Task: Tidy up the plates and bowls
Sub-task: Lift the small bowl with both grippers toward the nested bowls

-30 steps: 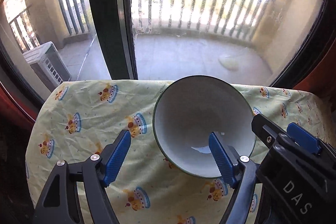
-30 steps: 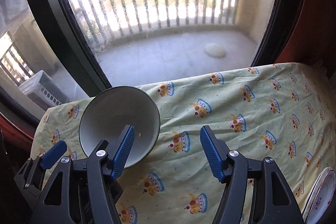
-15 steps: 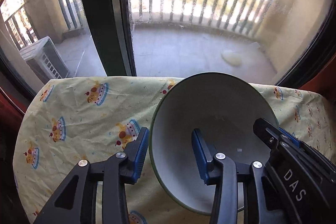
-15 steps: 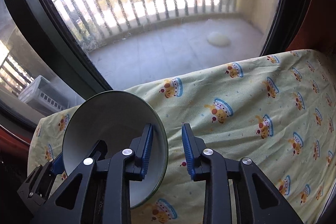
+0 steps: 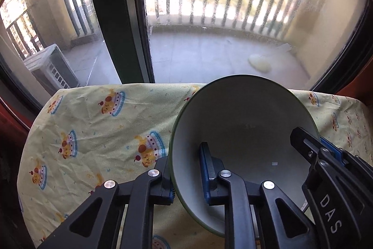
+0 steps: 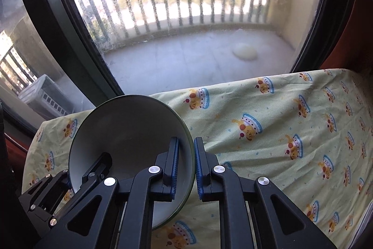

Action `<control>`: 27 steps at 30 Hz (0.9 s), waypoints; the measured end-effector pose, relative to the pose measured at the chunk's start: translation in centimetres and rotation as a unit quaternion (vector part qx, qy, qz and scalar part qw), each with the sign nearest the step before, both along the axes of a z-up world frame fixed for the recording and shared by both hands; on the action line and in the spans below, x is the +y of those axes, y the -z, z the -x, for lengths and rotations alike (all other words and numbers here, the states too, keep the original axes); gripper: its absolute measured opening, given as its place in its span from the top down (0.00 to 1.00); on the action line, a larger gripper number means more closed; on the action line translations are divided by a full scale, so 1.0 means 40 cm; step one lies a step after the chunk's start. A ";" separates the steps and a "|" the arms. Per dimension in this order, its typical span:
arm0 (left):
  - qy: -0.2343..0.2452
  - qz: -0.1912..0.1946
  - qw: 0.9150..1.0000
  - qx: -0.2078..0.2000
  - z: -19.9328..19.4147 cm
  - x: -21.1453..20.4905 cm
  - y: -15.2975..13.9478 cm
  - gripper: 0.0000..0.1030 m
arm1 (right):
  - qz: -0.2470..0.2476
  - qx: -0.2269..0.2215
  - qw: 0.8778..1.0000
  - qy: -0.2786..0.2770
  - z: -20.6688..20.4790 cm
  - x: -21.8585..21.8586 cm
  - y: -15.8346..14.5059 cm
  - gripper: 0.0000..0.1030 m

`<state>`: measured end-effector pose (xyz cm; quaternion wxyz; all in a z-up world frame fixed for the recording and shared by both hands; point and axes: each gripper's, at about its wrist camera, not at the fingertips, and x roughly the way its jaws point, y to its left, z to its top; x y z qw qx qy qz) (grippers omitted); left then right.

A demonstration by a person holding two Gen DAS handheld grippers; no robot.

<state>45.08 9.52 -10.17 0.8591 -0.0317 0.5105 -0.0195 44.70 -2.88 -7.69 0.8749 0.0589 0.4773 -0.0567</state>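
Bowl (image 5: 244,123), white inside with a green rim, sits on the worktop (image 5: 93,123), which is covered by a yellow cartoon-print cloth, near its window-side edge. Left tool (image 5: 186,169) clenched on the bowl's left wall, one pad inside, one outside. Right tool (image 6: 186,165) has just been closing on the opposite wall; pads straddle the rim and press it. Both tools angled downward.

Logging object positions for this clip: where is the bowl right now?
The bowl sits on the cartoon-print tablecloth near the window-side edge, low right in the left wrist view, pinched on opposite rims by the left tool and right tool.
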 end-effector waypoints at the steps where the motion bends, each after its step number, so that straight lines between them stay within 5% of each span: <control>1: -0.001 0.002 1.000 0.002 0.003 0.002 -0.001 0.85 | -0.001 0.002 1.000 -0.003 0.002 0.000 -0.003 0.85; 27: 0.016 -0.005 0.999 0.046 0.255 -0.045 -0.025 0.84 | -0.001 0.046 0.999 -0.023 0.248 -0.020 -0.031 0.87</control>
